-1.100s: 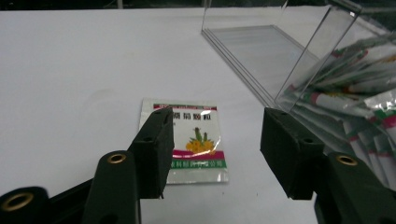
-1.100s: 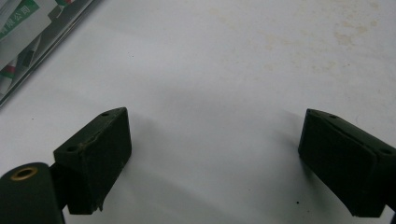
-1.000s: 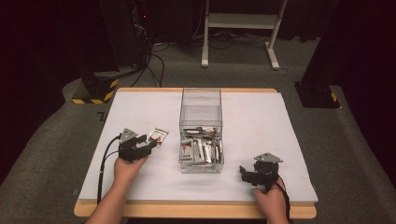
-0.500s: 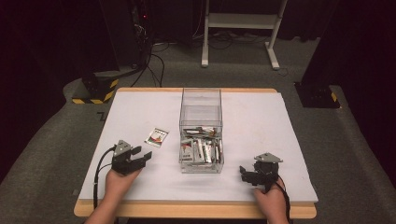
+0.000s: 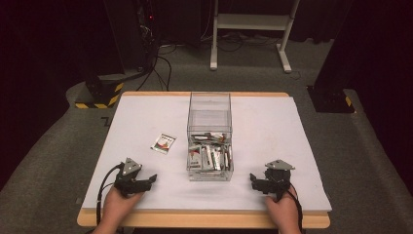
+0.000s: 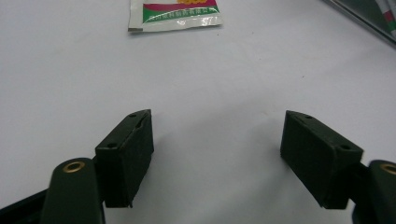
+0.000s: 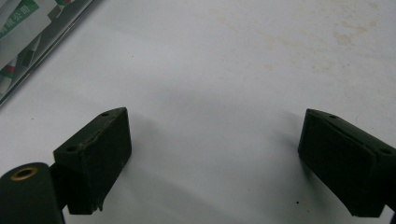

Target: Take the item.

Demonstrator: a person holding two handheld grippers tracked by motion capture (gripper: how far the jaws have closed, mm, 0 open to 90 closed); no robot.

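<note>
1. The counter (image 5: 302,146) is seen as a broad white sheet laid over a wooden top, whose bare strip is exposed along the near edge. Wide bare stretches are left at its far left, its far right and along the back edge.
2. A clear box (image 5: 209,131) is set upright at the middle of the counter, well apart from every edge. Its near half is packed with sachets, and its far half is seen through to the white surface.
3. The left claw (image 5: 150,180) is held low near the front left corner, pointed toward the box. Its jaws have just been opening and are spread wide with nothing between them; in the left gripper view only bare white surface is framed between the pads (image 6: 128,156).
4. The right claw (image 5: 254,179) is held near the front edge, right of the box, pointed toward it. Its jaws are parted wide with nothing between them, over bare, faintly stained surface. A corner of the box (image 7: 32,37) is caught at the upper left of the right gripper view.
5. A single sachet (image 5: 163,143) is laid flat on the counter just left of the box, apart from its wall and beyond the left claw. Open surface is left all around it. Its near edge (image 6: 175,16) is seen at the top of the left gripper view.
</note>
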